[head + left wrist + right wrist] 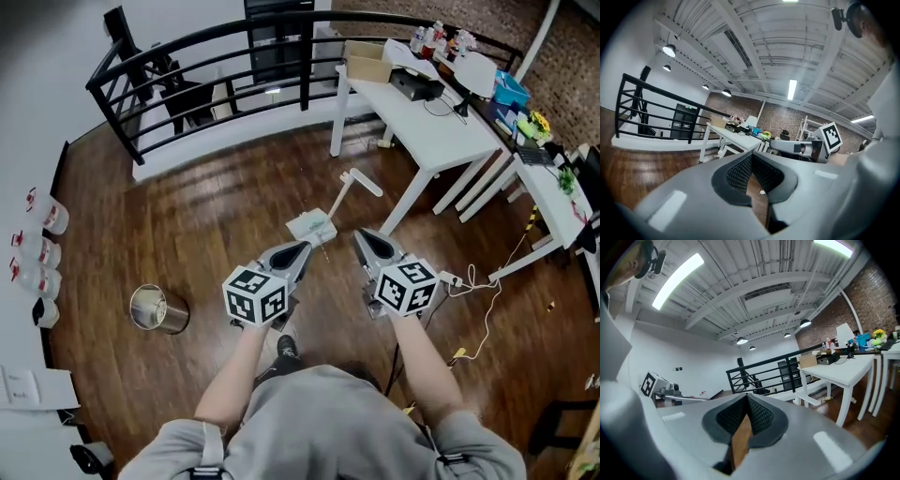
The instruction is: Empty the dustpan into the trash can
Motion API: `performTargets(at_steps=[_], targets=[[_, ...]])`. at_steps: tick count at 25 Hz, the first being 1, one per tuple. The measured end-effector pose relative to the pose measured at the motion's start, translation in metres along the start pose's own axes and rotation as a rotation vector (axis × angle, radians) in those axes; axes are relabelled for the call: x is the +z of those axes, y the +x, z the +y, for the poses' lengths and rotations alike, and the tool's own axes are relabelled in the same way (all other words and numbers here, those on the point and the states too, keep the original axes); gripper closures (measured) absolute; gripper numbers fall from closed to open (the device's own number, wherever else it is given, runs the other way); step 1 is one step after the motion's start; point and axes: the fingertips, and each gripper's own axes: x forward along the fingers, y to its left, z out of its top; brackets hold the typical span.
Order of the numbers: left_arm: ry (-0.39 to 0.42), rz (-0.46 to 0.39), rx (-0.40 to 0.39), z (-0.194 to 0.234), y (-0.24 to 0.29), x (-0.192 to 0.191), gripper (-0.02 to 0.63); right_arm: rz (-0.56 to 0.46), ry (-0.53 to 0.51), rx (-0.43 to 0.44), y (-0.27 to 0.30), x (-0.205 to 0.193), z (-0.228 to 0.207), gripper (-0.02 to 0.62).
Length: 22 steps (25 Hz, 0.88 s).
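Head view: left gripper point(304, 249), right gripper point(362, 236) clenched, empty; dustpan point(312, 226) ungrasped on floor point(216, 216), apart from trash can point(157, 309); emptying pending.

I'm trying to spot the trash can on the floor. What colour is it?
The trash can is shiny silver metal, clearest in the head view, at the left.

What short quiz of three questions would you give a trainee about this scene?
1. True or false: the dustpan lies on the floor, and no claw holds it.
2. In the head view, the trash can stands: A) at the left; B) at the right; C) in a claw.
3. Fill in: the left claw and the right claw are both ____ (open or shut).

Key: 1 true; 2 A; 3 shut.
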Motion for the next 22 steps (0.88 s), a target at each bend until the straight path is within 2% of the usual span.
performTargets(at_steps=[8, 12, 16, 20, 22], targets=[[-0.036, 0.055, -0.084, 0.06, 0.05, 0.002, 0.601, 0.054, 0.014, -0.141, 0.059, -0.011, -0.046, 0.595], [-0.036, 0.08, -0.078, 0.084, 0.084, 0.001, 0.601, 0.072, 0.053, -0.195, 0.096, -0.028, -0.091, 0.595], [0.005, 0.09, -0.061, 0.107, 0.125, 0.011, 0.601, 0.077, 0.064, -0.243, 0.137, -0.045, -0.146, 0.595], [-0.003, 0.147, -0.045, 0.13, 0.154, 0.006, 0.601, 0.129, 0.116, -0.329, 0.177, -0.083, -0.196, 0.472], [-0.024, 0.171, -0.035, 0.142, 0.166, -0.001, 0.601, 0.157, 0.136, -0.372, 0.194, -0.099, -0.217, 0.432]])
